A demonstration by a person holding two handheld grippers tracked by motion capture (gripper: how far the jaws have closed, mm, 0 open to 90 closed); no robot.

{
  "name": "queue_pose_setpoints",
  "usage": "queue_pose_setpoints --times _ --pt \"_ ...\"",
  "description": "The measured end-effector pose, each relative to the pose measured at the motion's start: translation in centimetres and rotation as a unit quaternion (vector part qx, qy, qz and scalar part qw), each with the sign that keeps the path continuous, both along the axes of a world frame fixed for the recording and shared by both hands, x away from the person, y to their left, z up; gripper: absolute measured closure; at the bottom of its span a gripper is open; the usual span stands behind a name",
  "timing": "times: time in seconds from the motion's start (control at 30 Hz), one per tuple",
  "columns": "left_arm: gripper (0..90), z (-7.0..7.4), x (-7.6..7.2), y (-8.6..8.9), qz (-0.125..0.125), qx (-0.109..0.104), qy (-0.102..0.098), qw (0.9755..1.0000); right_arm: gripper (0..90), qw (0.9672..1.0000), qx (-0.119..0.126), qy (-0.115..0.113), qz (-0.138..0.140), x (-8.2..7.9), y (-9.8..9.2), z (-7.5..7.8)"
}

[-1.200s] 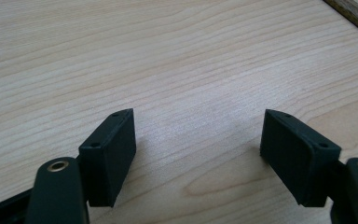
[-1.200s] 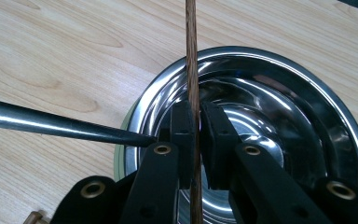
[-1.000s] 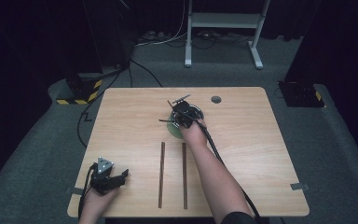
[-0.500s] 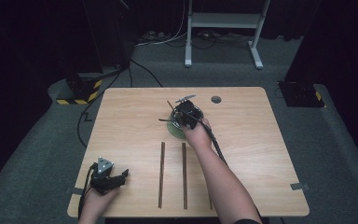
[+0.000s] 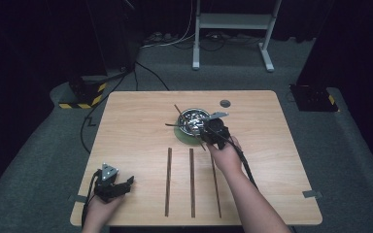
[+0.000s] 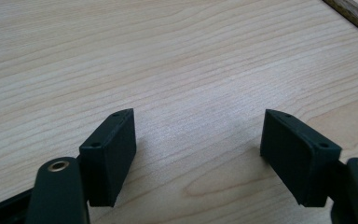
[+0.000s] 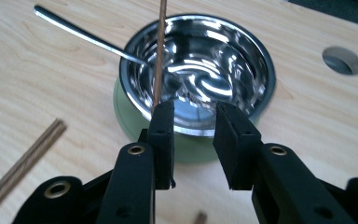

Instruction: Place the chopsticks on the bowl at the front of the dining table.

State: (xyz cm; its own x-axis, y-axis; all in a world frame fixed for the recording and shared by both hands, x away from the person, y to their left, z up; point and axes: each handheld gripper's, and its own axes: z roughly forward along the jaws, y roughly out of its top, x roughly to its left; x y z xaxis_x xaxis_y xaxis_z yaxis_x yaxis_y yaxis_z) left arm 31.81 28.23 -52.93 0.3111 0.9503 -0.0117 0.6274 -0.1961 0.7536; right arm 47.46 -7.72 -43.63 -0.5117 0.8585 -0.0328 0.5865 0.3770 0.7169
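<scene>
One wooden table point(image 5: 126, 126) carries one steel bowl point(image 5: 194, 118) at its centre, three chopsticks point(image 5: 192, 182) lying parallel nearby, one spoon point(image 7: 81, 32). Right gripper point(image 7: 193, 126), jaws just opening, stands apart; left gripper point(image 6: 198, 154) gapes, holding nothing.

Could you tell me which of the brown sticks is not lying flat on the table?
The stick leaning in the steel bowl; three others lie flat.
</scene>
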Motion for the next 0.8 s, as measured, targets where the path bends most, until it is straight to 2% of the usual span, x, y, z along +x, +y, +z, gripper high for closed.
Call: queue_pose_setpoints --times 0.03,0.17,0.3,0.4,0.43,0.47,0.5,0.6,0.7,0.8 --pt "26.8 0.0 0.0 0.0 0.001 0.0 0.0 1.0 67.7 1.0 0.001 -0.005 -0.002 -0.8 -0.8 -0.2" --pt "26.8 0.0 0.0 0.0 0.0 0.0 0.0 1.0 67.7 0.9998 0.019 -0.004 -0.003 -2.1 -2.0 -0.6" --pt "26.8 0.0 0.0 0.0 -0.001 0.001 -0.001 1.0 66.8 0.9998 0.017 -0.006 0.001 -4.3 -3.3 -1.6" --pt "26.8 0.0 0.0 0.0 0.0 0.001 0.0 1.0 66.5 0.9999 0.013 -0.002 0.002 -5.2 -3.5 -2.1" --pt "26.8 0.0 0.0 0.0 0.0 0.001 0.0 1.0 66.4 1.0 0.007 0.002 0.006 -6.1 -3.6 -2.9" --pt "26.8 0.0 0.0 0.0 0.0 0.001 0.0 1.0 66.4 1.0 0.007 0.002 0.006 -6.1 -3.6 -2.9" --pt "26.8 0.0 0.0 0.0 0.0 0.002 0.001 1.0 66.4 0.9999 0.004 0.011 0.011 -6.8 -3.7 -3.6" --pt "26.8 0.0 0.0 0.0 0.001 0.001 0.0 1.0 66.4 0.9997 -0.001 0.018 0.014 -7.4 -3.6 -4.3" --pt "26.8 0.0 0.0 0.0 0.001 0.002 0.0 1.0 66.6 0.999 -0.014 0.036 0.024 -8.9 -3.5 -5.7" --pt "26.8 0.0 0.0 0.0 0.001 0.002 0.001 1.0 66.5 0.9987 -0.018 0.038 0.027 -9.4 -3.3 -6.3"
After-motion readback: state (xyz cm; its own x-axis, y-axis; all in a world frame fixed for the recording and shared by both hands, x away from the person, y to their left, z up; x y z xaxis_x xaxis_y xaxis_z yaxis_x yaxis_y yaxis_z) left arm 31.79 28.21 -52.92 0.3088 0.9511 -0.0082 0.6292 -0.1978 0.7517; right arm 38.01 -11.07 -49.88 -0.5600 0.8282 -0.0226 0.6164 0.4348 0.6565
